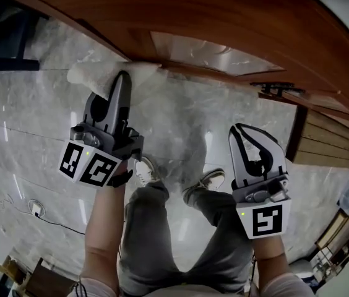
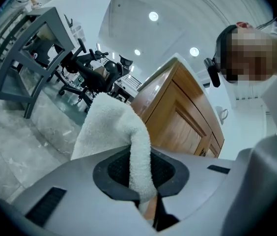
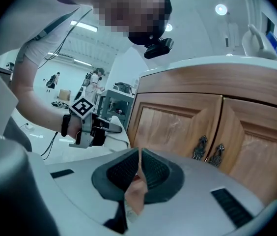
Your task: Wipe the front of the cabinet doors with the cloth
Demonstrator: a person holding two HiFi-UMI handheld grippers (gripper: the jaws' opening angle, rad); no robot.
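We face the wooden cabinet doors above a marble floor. Our left gripper has its fingers clamped on the white cloth, which is at the doors' lower edge. Our right gripper hangs apart, its fingers pressed together on nothing.

Centre-left of frame: left gripper points up-frame, jaws clamped on cloth. Centre-right: right gripper, jaws together, nothing between them. Forearms enter from bottom edge.
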